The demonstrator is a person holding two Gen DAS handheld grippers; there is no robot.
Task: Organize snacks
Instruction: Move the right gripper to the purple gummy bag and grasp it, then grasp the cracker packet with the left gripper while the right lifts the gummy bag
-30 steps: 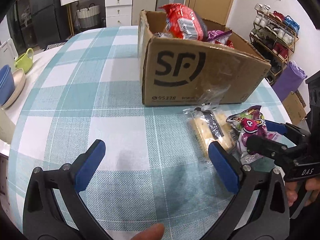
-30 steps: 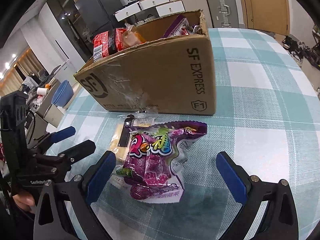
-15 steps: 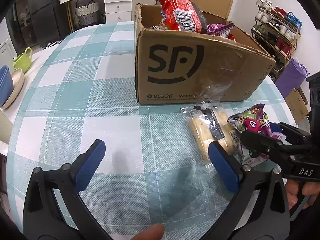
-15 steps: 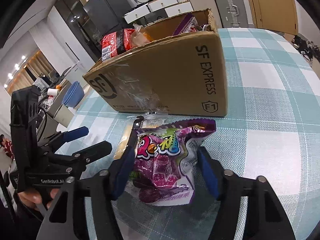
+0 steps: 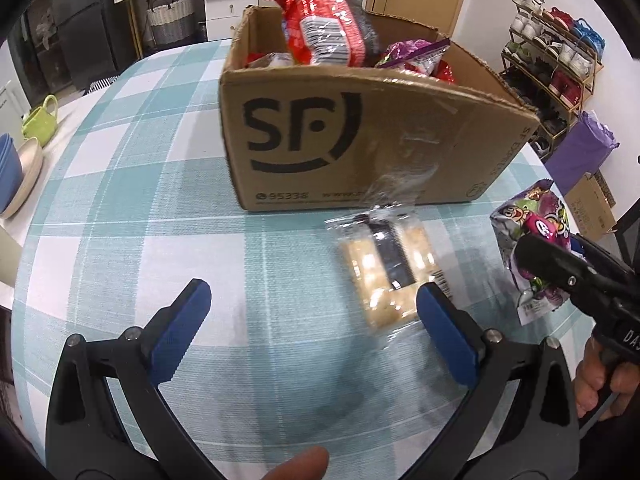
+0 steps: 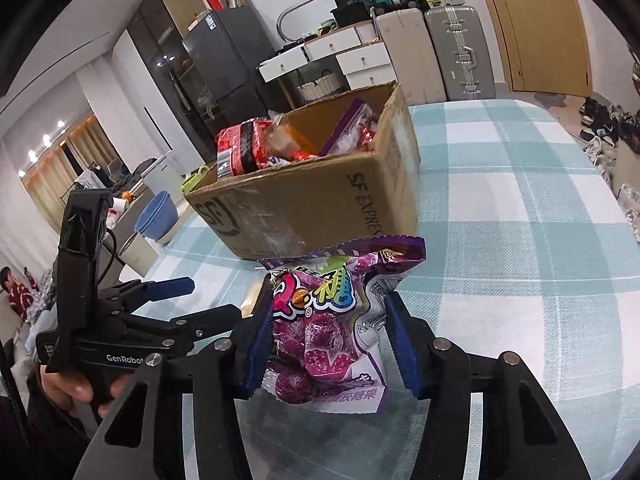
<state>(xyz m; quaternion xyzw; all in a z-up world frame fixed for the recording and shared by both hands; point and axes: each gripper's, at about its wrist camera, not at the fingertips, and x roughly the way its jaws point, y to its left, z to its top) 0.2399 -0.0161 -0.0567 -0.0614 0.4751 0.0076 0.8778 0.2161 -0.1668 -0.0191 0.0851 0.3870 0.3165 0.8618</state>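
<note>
My right gripper (image 6: 328,344) is shut on a purple candy bag (image 6: 332,320) and holds it lifted above the table, in front of the cardboard SF box (image 6: 320,204). The bag also shows at the right of the left wrist view (image 5: 532,240). The box (image 5: 360,148) holds a red bag (image 5: 320,28) and other snacks. A clear pack of crackers (image 5: 384,272) lies on the checked tablecloth just ahead of my left gripper (image 5: 312,328), which is open and empty.
Blue and beige bowls (image 5: 16,168) and a green cup (image 5: 40,120) stand at the table's left edge. A shoe rack (image 5: 556,60) and purple bag (image 5: 580,152) stand beyond the right edge. Drawers, suitcases and a fridge line the back wall.
My right gripper closed on the purple candy bag and lifted it off the table. The left gripper moved slightly forward toward the cracker pack and stayed open.
</note>
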